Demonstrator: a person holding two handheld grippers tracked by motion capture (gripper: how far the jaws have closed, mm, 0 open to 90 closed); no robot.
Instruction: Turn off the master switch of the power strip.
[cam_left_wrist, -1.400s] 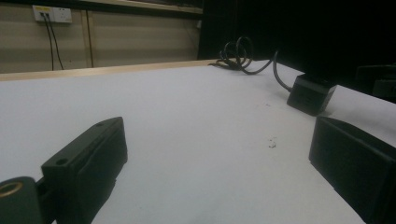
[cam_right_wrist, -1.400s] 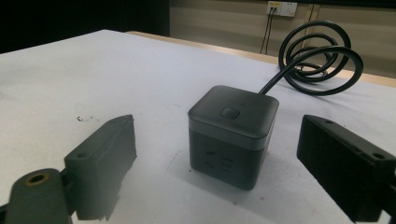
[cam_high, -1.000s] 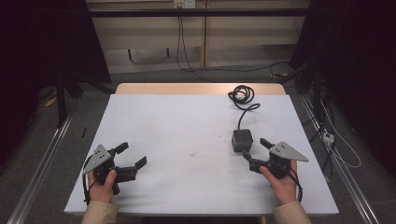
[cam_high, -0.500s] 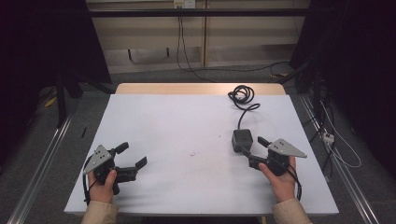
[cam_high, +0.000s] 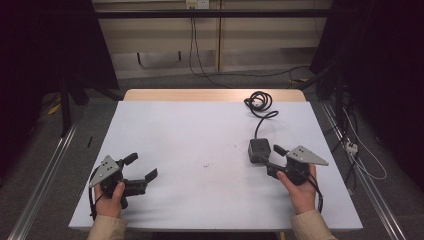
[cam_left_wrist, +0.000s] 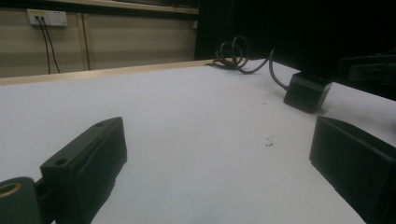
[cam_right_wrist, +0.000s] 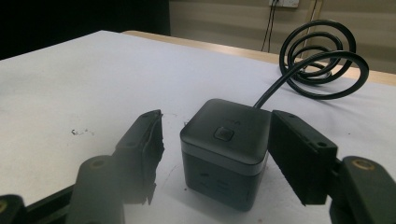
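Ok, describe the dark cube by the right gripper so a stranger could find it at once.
Start at the white table and go to its right half, just ahead of the right gripper, whose open jaws stand on either side of it. The cube-shaped power block is dark grey with a small square button on top, and a thick black cable runs from it to a coil at the far edge.

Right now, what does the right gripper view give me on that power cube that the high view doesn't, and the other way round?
The right gripper view shows the square button on the cube's top and the open jaws flanking the cube, a gap on the left side. The high view shows the left gripper open and far off, both hands, and the whole table. Both show the power cube, its coiled cable and the right gripper.
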